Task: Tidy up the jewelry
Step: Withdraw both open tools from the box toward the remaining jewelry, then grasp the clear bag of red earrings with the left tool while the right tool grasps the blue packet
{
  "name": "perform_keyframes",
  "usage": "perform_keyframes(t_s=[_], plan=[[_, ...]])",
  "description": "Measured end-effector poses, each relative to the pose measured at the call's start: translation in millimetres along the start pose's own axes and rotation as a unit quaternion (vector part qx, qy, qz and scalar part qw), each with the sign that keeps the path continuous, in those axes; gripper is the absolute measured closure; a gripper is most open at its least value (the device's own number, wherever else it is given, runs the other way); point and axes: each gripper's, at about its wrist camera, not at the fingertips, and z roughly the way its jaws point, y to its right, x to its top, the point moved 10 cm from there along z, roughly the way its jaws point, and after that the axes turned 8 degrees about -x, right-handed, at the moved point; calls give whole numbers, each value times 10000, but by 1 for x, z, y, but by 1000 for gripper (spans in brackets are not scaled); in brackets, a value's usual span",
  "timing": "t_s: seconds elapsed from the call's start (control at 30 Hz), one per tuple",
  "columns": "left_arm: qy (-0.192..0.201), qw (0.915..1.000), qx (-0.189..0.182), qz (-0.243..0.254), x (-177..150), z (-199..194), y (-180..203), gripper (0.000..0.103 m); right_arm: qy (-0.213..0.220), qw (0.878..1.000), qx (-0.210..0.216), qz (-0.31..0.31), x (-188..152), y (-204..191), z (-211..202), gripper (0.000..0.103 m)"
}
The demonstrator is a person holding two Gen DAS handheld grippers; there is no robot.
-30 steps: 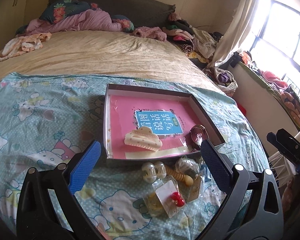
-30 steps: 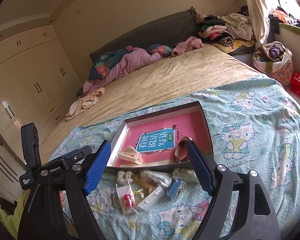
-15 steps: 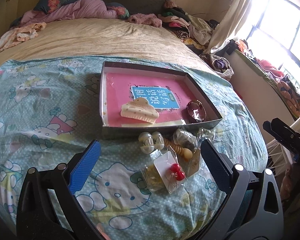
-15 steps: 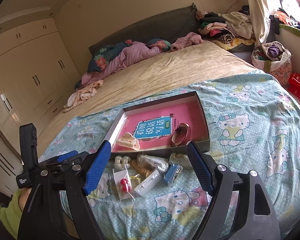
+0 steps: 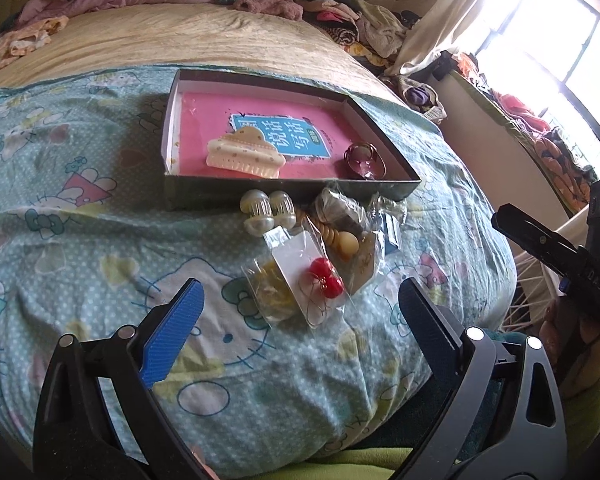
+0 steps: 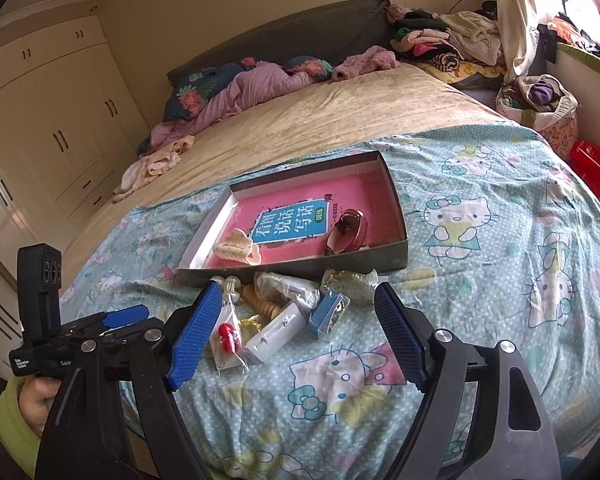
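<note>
Grippers both wide, nothing held. Left gripper [image 5: 300, 308] hovers just near-side of the pile of loose jewelry on the Hello Kitty blanket [image 5: 80, 248]; right gripper [image 6: 300, 316] sits over the same pile w/ several pieces between its fingers.

Outward from left gripper: bagged red bead earrings [image 5: 325, 278] straight ahead & closest, then wooden bead piece [image 5: 340, 240], pearl clips [image 5: 266, 210] far-left of that, all just near of the tray [image 5: 172, 128]. Tray already holds cream hair claw [image 5: 244, 154] & maroon piece [image 5: 362, 158] at its right end.

Key relation, my read: red earrings lie dead ahead of the left gripper, card's long axis running near-right to far-left, so left is better lined up for them; right looks nearer the white box [image 6: 276, 330] & blue card [image 6: 328, 312].

Right view shows white box clearly, long axis diagonal; left view barely shows it. Left view shows pearl clips whole; right view hides them partly behind a finger.
</note>
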Motion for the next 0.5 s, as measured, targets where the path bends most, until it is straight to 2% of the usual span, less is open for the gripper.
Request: perform_keyframes(t_s=[0.13,0.2,0.3,0.5], plan=[[-193,9995,-167,-176,-14,10,0,28,-151,9998,-81,-37,-8,3,9,26],[-264,9992,-223,-225,-16,15,0,38,-221,9997,-120,-32,-12,5,13,26],[-338,9985,-339,-257,-19,19,4,48,-337,9992,-183,-56,-19,7,21,26],[-448,9972,-487,-356,-19,35,10,55,-600,9978,-277,-57,-34,13,41,26]])
